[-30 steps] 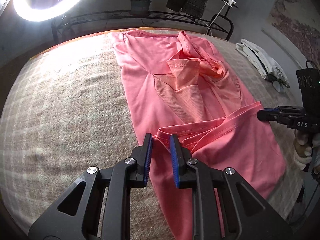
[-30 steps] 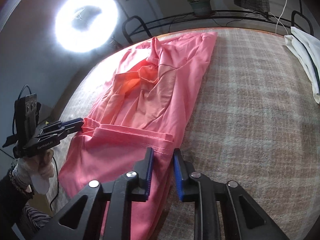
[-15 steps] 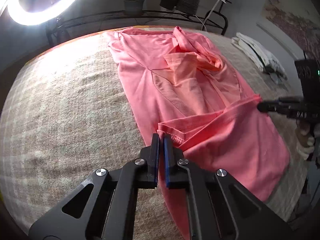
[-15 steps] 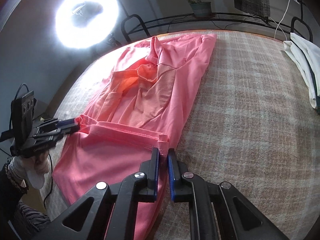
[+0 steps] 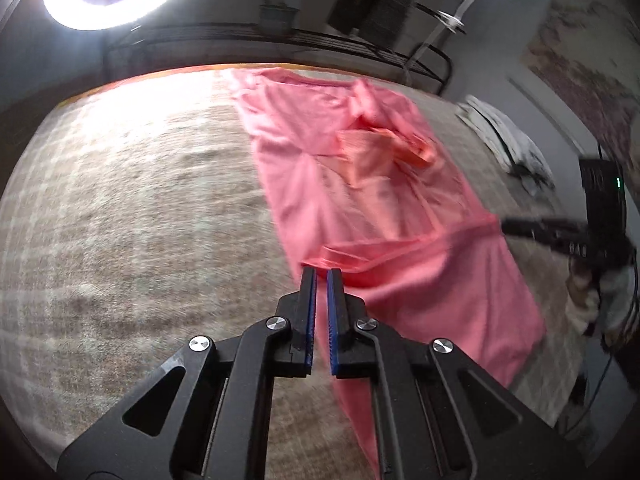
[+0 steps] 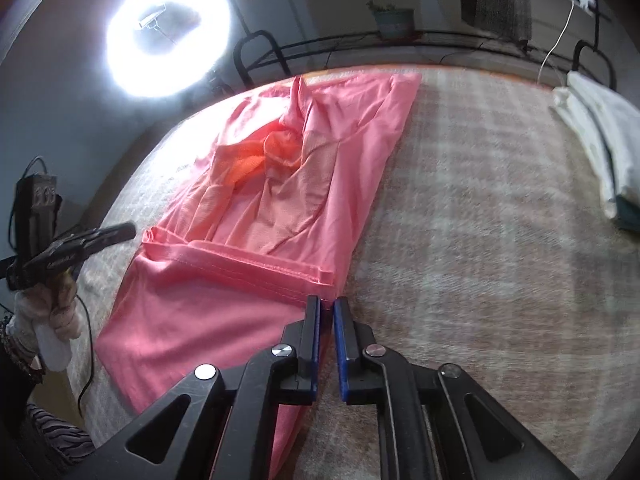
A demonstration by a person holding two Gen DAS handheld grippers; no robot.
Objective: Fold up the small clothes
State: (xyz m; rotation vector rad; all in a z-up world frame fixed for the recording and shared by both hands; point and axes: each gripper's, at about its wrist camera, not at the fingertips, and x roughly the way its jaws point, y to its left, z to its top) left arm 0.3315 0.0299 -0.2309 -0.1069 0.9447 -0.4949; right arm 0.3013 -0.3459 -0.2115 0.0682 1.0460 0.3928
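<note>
A pink garment (image 5: 360,200) lies lengthwise on the plaid-covered table, its near part folded over so a hemmed edge (image 6: 256,264) runs across it. My left gripper (image 5: 321,276) is shut on the left corner of that hem and holds it raised. My right gripper (image 6: 327,304) is shut on the right corner of the same hem. Each gripper also shows in the other's view: the right one (image 5: 508,225) and the left one (image 6: 130,230). The cloth between them is stretched taut.
The beige plaid table cover (image 5: 140,220) spreads to both sides of the garment. Folded white cloth (image 6: 600,136) lies at the table's right edge. A ring light (image 6: 168,36), a black metal rack (image 5: 280,40) and a potted plant (image 6: 390,20) stand behind the table.
Both grippers closed from open onto the hem corners. They then lifted and carried the hem forward over the garment; the current frames are motion-blurred.
</note>
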